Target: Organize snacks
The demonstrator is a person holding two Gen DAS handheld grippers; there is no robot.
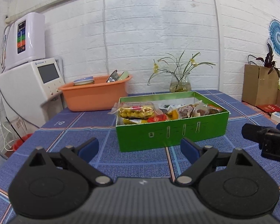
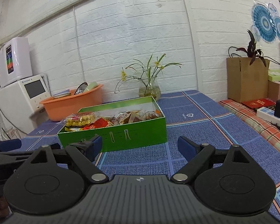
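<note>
left wrist view: the left gripper (image 1: 140, 147) hangs over the blue checked tablecloth (image 1: 140, 160) with its jaws spread wide and nothing between them. just ahead of it, slightly to its right, stands the open green box (image 1: 169, 136), already loaded with snack packets. a yellow packet (image 1: 138, 111) lies at the box's left end and sticks out over the rim; red and brown wrapped pieces fill the rest.

in the right wrist view the right gripper (image 2: 140, 146) is likewise spread and empty, with the green box (image 2: 121, 136) ahead and to its left.

no loose snacks show on the cloth near either gripper, so the gathering looks largely done. what seems left, as a guess, is tidying the overhanging packet or closing the box; no lid is in sight.

the box's near wall hides whatever lies low inside, the packets' labels are too small to read, and the orange basin (image 1: 95, 95) beyond the left gripper shows only the tops of its contents.
</note>
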